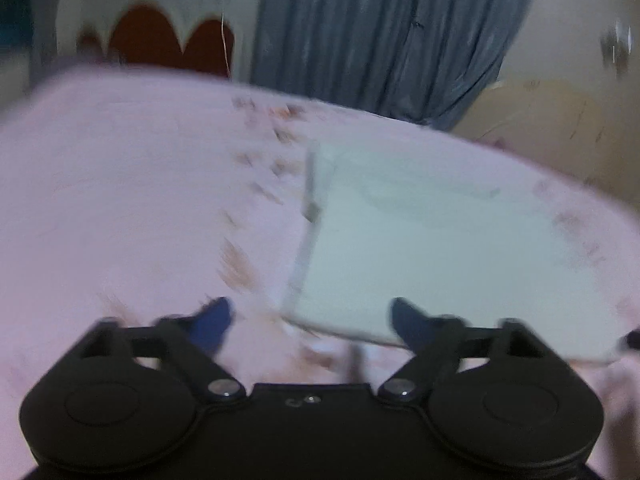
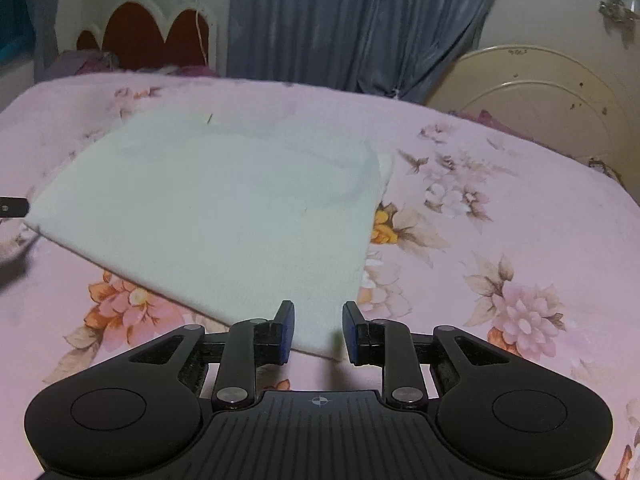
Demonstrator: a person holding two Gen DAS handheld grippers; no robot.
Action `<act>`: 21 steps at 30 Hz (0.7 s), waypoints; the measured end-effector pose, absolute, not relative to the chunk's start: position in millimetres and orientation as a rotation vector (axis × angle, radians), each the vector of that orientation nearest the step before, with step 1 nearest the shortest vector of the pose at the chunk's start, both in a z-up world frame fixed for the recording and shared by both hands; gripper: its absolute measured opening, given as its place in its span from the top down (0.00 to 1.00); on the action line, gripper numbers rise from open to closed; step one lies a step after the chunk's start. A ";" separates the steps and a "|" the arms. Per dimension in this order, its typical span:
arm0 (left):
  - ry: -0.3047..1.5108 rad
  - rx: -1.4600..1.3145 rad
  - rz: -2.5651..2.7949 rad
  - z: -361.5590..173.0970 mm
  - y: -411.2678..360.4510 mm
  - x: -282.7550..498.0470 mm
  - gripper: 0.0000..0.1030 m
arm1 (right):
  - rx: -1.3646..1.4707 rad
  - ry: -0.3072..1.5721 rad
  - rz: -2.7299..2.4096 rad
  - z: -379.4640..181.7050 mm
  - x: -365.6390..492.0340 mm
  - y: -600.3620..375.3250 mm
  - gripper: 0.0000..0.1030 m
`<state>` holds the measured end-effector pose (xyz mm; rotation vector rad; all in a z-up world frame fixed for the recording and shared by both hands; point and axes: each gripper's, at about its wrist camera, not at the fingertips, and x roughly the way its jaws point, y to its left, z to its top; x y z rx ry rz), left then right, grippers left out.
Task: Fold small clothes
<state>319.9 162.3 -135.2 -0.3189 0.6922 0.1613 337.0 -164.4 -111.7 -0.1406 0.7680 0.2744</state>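
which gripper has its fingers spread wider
The left gripper: its blue fingertips stand far apart, one over the sheet, one over the white cloth. The right gripper shows only a narrow gap at the cloth's corner.

Home bedroom: floral pink bedsheet [image 2: 500, 216], red scalloped headboard [image 2: 148, 36], blue curtain [image 2: 352, 20].

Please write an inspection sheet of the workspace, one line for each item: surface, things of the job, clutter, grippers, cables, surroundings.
Surface: bed sheet, pink with flower print.
Job's things: pale folded cloth, lying flat on the sheet.
Clutter: nothing seen on the sheet apart from the cloth.
Grippers: left gripper open wide at the cloth's near-left corner, picture blurred; right gripper open at the near-right corner, holding nothing.
Cables: thin cord hanging by the red headboard.
Surroundings: blue curtain, cream round panel.
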 end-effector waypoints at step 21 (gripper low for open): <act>0.529 -0.955 0.103 -192.9 193.3 364.0 0.61 | 0.187 0.812 0.453 -98.3 418.6 -99.6 1.00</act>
